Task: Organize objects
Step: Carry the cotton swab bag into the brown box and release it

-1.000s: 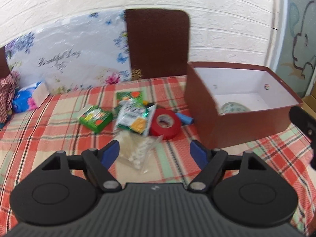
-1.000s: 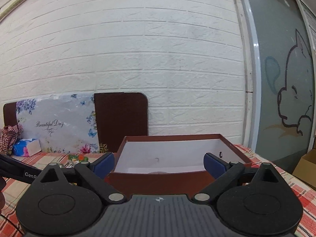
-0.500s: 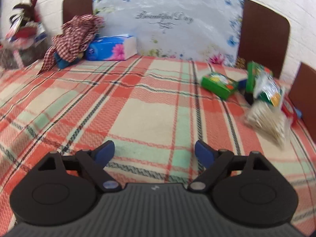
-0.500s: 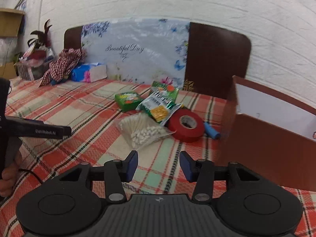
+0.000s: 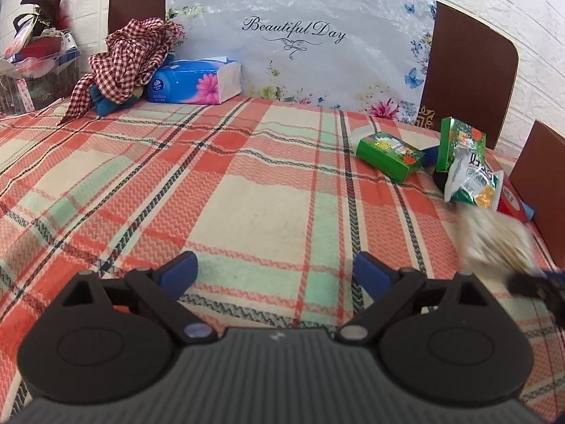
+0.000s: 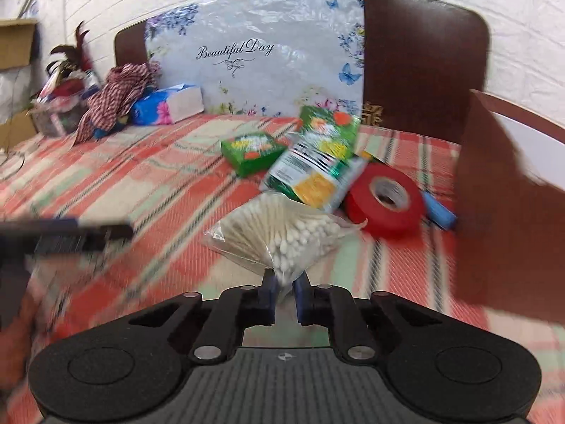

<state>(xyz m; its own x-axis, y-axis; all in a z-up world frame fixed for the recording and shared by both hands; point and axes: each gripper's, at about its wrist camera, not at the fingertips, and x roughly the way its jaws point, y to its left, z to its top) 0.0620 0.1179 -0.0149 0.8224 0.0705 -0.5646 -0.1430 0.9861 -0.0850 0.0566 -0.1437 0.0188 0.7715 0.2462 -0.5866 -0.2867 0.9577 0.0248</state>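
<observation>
Blue-padded, the right gripper point(image 6: 282, 291) points down at the bed and is clamped on the near corner of the swab bag point(image 6: 279, 229), which lies on the plaid blanket point(image 6: 169, 190) just in front of the other items. The left gripper point(image 5: 273, 272) hovers low over a bare stretch of blanket, tilted downward, its jaws wide and opening further with nothing between them; in the right wrist view it shows only as a blurred dark bar at the left edge.

Counted: one swab bag, two green boxes (one flat point(image 6: 252, 152), one propped up point(image 6: 328, 122)), one snack packet point(image 6: 314, 176), one red tape roll point(image 6: 385, 199), one blue tube point(image 6: 439, 210) and one brown box point(image 6: 508, 212) on the right. At the headboard are one tissue pack point(image 5: 196, 81) and one checked cloth point(image 5: 129, 58).
</observation>
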